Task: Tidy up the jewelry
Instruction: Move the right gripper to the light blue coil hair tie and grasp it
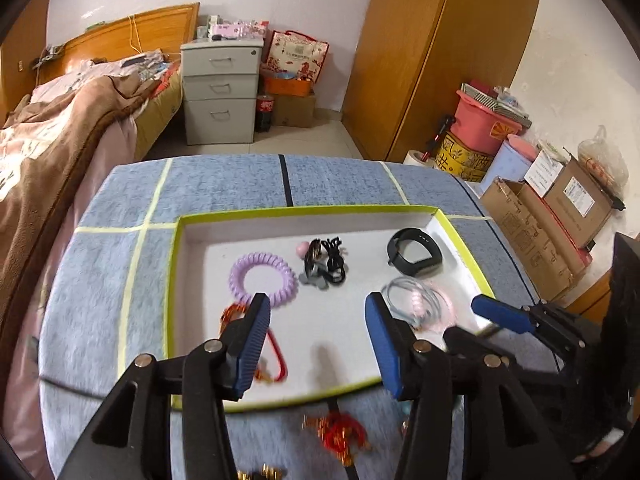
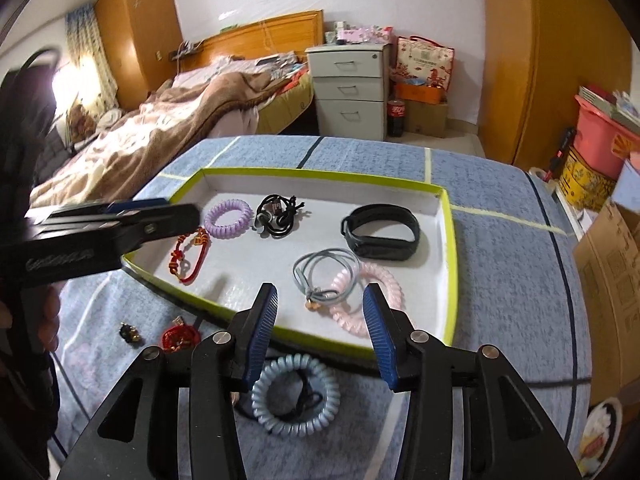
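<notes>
A: In the green-rimmed tray (image 2: 448, 264), quite a haul already: purple coil hair tie (image 2: 228, 218) toward the far left corner, black tangle of hair bands (image 2: 276, 216) beside it, black wristband (image 2: 380, 236) near the far right corner.

B: Toward the near edge too: red cord bracelet (image 2: 188, 256) on the left side, grey elastic loops (image 2: 324, 272) overlapping the pink coil hair tie (image 2: 368, 300) toward the near right.

A: Left gripper (image 1: 316, 340) spread wide, nothing between the pads, hanging over the tray's near edge with the red bracelet just beside its left finger. Right gripper (image 2: 320, 340) likewise spread and empty, above the pink coil.

B: Looks like two fresh drops, judging by open jaws right over those pieces.

A: Still outside the tray, though: blue coil hair tie (image 2: 296, 392) on the blue cloth (image 2: 500, 320), just off the tray's near edge, with a black band lying across it.

B: Plus a red knotted charm (image 2: 180, 338) and a small dark trinket (image 2: 130, 334) off the near left corner. Maybe some gold beads at the cloth's near edge; too blurred to be sure.

A: Well past halfway, then. Three or four pieces left.

B: Blue coil the likeliest next, sitting right under the right gripper.
</notes>
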Demonstrator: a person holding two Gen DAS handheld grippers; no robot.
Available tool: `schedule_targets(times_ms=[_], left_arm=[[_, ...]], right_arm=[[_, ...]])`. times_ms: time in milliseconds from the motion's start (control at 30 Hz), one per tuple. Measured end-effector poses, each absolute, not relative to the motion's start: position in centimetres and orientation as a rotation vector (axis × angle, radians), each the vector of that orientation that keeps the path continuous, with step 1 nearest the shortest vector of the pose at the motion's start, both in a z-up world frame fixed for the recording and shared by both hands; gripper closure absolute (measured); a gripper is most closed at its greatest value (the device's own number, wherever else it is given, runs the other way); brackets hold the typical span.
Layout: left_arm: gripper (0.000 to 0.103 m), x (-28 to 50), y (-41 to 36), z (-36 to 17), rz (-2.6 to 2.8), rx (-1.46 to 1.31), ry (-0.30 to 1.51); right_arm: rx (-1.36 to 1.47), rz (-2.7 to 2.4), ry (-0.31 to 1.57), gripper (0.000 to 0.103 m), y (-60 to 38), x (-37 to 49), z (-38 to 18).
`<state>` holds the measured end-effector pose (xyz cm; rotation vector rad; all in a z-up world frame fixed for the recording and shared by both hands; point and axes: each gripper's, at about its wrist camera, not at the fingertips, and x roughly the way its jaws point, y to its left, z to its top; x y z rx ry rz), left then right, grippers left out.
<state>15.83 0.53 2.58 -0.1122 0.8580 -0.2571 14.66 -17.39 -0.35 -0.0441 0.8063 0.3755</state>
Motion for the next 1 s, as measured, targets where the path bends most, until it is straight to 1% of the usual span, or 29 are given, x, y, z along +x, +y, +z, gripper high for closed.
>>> schedule_targets(times_ms=[267,700,800,933,967,1000], left_arm=[[0.049,11.4,1.8,2.9,-0.189,-0.133,0.808],[0.049,5.6,5.0,-0.6,-0.097,-0.183,0.827],[0.046,4.7,5.8,-1.2,-0.099,-0.203,0.828],[0.046,3.9,6.4,-1.5,-0.123,-0.215,0.828],[0.046,3.8,6.6,-1.4,-0.126,-0.216,0.829],[0.046,3.8,6.6,-1.4,-0.129,-0.216,0.833]], right_arm=[[-0.006,0.352,0.801,0.057,-19.0,12.3,-0.3],[0.041,0.337,0.890,0.057,-20.2,9.8,-3.1],[0.037,0.347,0.888,0.057,-19.7,9.7,-3.3],[0.040,0.340,0.886,0.057,-19.5,9.7,-3.4],[0.041,0.344,0.887,0.058,-19.5,9.7,-3.4],[0.041,0.343,0.890,0.062,-19.4,9.8,-3.5]])
